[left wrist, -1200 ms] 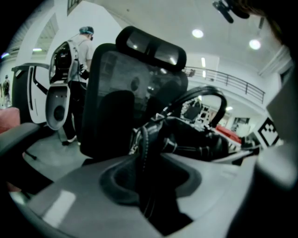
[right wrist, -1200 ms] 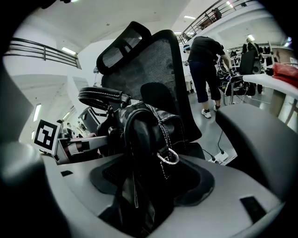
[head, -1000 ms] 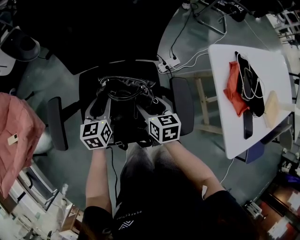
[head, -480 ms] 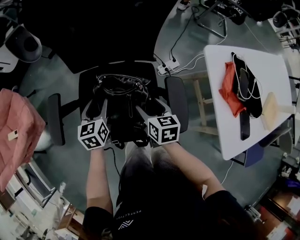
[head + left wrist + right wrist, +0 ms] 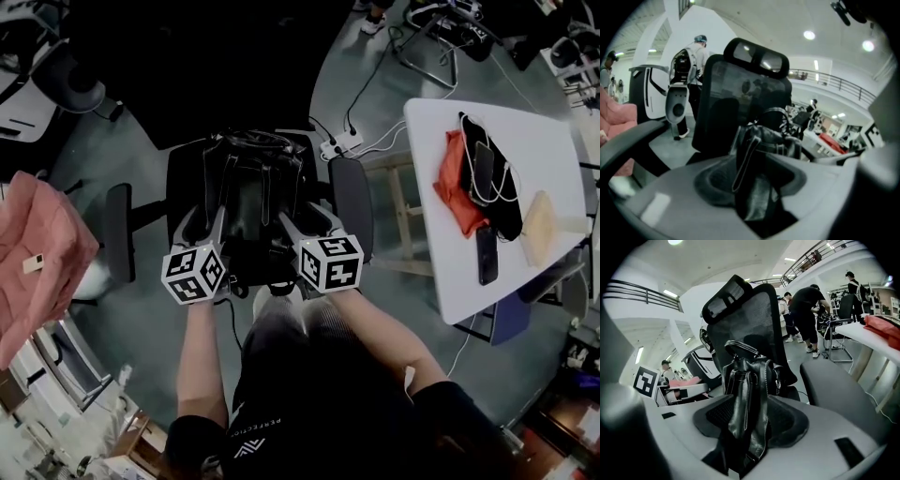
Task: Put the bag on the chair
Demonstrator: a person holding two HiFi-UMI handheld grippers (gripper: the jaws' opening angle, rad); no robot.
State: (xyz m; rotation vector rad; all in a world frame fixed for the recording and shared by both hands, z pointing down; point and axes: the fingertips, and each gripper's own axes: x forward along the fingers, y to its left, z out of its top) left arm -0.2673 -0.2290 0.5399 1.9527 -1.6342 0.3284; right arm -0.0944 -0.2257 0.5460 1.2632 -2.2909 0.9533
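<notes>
A black leather bag stands upright on the seat of a black mesh office chair, close to the backrest. Both grippers reach into its near side. A fold and strap of the bag rise between the pads of my left gripper; its jaws stand wide, closing slightly, and do not squeeze the leather. My right gripper is closing, and a bunched fold of the bag is pinched between its pads. The backrest rises just behind.
A white table at the right carries an orange cloth, phones and cables. A power strip lies on the floor by the chair. A pink cloth hangs at the left. People stand in the background.
The bag has gone from slumped at the seat's middle to upright, farther back against the backrest. Both grippers have stayed at its near side.
</notes>
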